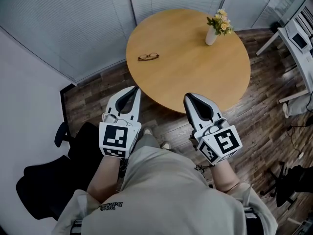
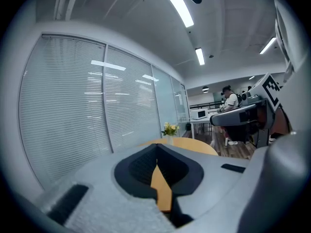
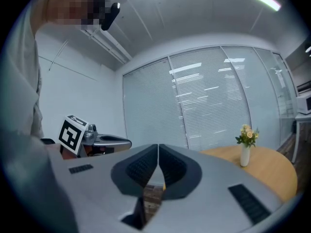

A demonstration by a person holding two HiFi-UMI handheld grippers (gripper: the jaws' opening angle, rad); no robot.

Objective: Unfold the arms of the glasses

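Note:
Dark-framed glasses (image 1: 148,57) lie folded on the round wooden table (image 1: 195,77), near its far left edge. My left gripper (image 1: 134,90) hovers short of the table's near edge, well below the glasses, its jaws shut with nothing in them. My right gripper (image 1: 190,98) hangs beside it at the table's near rim, also shut and empty. In the left gripper view the tips (image 2: 156,148) meet over the table top (image 2: 194,145). In the right gripper view the tips (image 3: 158,147) are closed, and the glasses do not show in either gripper view.
A white vase of yellow flowers (image 1: 215,29) stands at the table's far right. A black office chair (image 1: 49,177) sits at my left. A white desk (image 1: 298,48) and cables are at the right. Blinds and glass walls enclose the far side.

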